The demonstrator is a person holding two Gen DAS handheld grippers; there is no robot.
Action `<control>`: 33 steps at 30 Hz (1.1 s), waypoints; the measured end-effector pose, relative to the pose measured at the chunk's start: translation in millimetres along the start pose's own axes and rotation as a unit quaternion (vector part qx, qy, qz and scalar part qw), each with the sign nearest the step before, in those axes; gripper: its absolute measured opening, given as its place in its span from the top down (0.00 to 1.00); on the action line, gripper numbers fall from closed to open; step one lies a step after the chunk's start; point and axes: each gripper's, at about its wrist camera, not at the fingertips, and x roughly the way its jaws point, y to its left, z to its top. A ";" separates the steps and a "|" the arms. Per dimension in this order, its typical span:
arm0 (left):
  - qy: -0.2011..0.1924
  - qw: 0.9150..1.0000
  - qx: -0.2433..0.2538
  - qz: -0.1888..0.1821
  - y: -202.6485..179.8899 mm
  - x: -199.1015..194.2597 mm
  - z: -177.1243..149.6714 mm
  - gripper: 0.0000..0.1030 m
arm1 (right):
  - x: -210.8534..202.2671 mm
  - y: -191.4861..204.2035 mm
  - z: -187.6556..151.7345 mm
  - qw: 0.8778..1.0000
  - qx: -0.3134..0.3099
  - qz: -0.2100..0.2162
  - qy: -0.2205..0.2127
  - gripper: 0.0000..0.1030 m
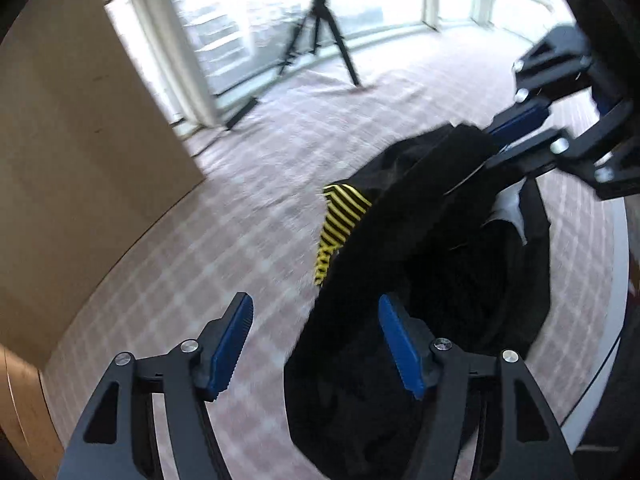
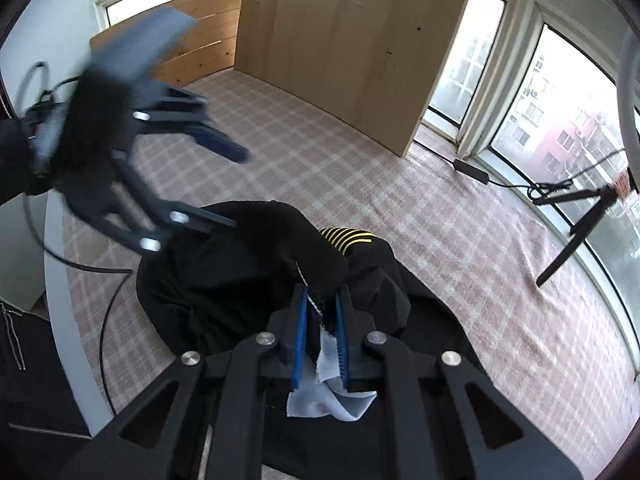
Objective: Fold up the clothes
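A black garment with a yellow-and-black striped cuff lies bunched on the checked cloth surface; it also shows in the right wrist view, with its cuff. My left gripper is open, its right finger over the garment's edge, nothing between the pads. It appears blurred in the right wrist view. My right gripper is shut on a fold of the black garment beside a white label. In the left wrist view it holds the garment's far side.
A pink checked cloth covers the surface. A wooden panel stands at the back. A black tripod stands by the windows. A black cable runs along the left edge. Another dark garment lies at left.
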 end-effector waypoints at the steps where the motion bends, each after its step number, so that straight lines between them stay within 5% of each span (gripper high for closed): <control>1: 0.004 1.000 0.015 -0.011 -2.5 6.4 4.8 0.39 | -0.3 -1.0 -0.5 1.000 0.003 0.000 -0.002 0.87; 6: 0.016 0.997 0.054 -0.043 -20.1 32.8 26.5 0.40 | -1.7 -5.9 -2.8 1.000 0.017 0.001 -0.011 0.87; 8: 0.023 0.997 0.043 -0.059 -21.4 40.7 30.8 0.71 | -2.2 -7.6 -3.3 1.000 0.023 0.001 -0.015 0.87; 10: 0.033 0.997 0.033 -0.060 -18.7 43.9 29.8 0.92 | -1.9 -9.5 -1.3 0.999 0.031 -0.001 -0.021 0.87; 11: 0.031 0.998 0.026 -0.054 -15.2 42.6 29.0 0.95 | -1.6 -10.2 -0.3 0.999 0.034 -0.001 -0.024 0.87; 17: -0.025 0.995 -0.095 -0.023 42.6 -1.4 13.5 0.97 | -15.6 -18.1 1.8 0.995 0.085 -0.011 -0.058 0.69; 21: -0.054 0.977 -0.204 0.040 99.2 -42.0 -33.8 0.97 | -20.3 -27.3 -15.2 0.988 0.138 -0.003 -0.064 0.66; 28: 0.005 0.954 -0.284 0.098 132.8 -54.3 -127.3 0.97 | 8.1 -11.3 -51.1 0.974 0.214 0.064 -0.024 0.66; 33: 0.022 0.941 -0.330 0.074 135.5 -52.5 -175.1 0.97 | 36.8 27.1 -48.8 0.977 0.197 0.080 -0.004 0.66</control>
